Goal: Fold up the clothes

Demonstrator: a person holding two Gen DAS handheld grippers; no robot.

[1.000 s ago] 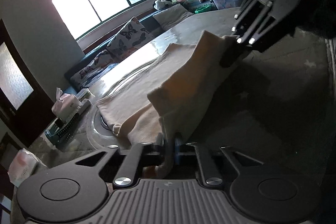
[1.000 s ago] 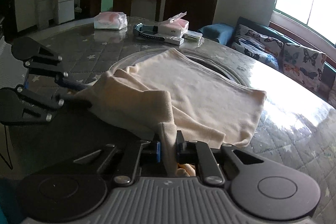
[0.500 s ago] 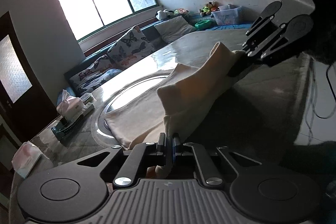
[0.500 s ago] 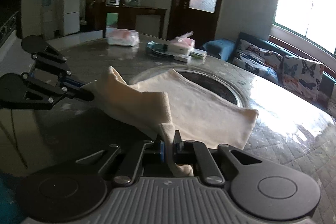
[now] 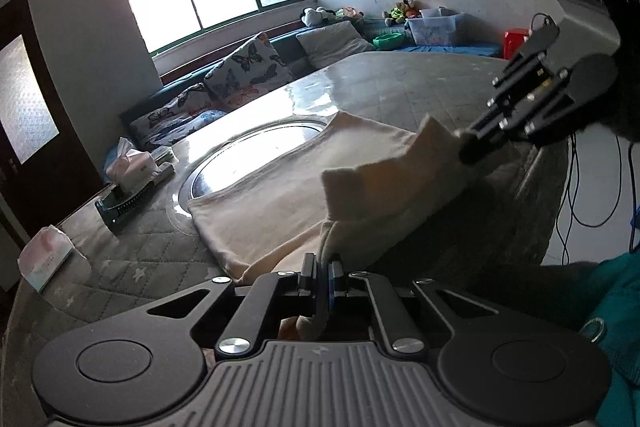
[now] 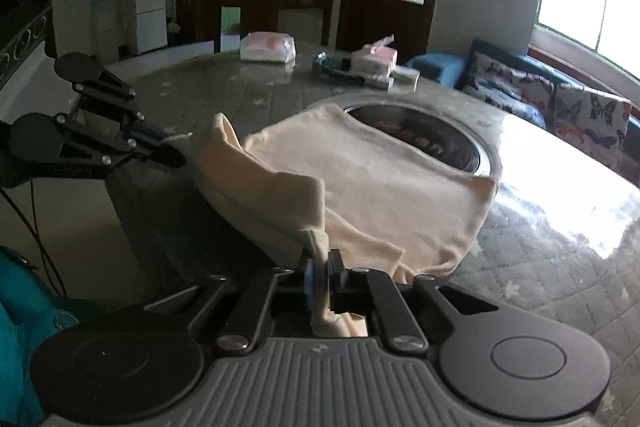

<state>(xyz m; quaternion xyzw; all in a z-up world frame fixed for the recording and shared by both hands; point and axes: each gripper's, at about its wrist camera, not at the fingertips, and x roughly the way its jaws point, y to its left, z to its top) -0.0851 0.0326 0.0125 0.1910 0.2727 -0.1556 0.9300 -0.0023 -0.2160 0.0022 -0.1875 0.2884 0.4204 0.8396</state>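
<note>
The cream-coloured soft knit garment [image 5: 280,195] lies mostly flat on the round grey quilted table [image 5: 132,255], its far part draped over the rim of the round metal-ringed glass inset [image 5: 256,147] at the table's middle. Its near edge is lifted off the surface and strung between the two tongs. The left tongs [image 5: 324,273] are clenched on one near corner of the cloth, a pinch of fabric showing between the pads. The right tongs [image 6: 322,277] have the other near corner between their jaws; those jaws have just been opening a little, yet the cloth is visibly pinched there and hangs from them, so I judge the grasp holds.

The held edge runs from one pair of tongs to the other, along the near side of the table, sagging into a soft ridge between them. The body of the garment lies ahead of both tongs, towards the inset and the tissue box [image 6: 374,57] and white plastic packet [image 6: 268,47] beyond. Neither hand is clearly nearer to it; they stand about level with each other. The fold most likely calls for carrying this edge forward over the flat part, both hands together, to keep the crease straight.
</note>
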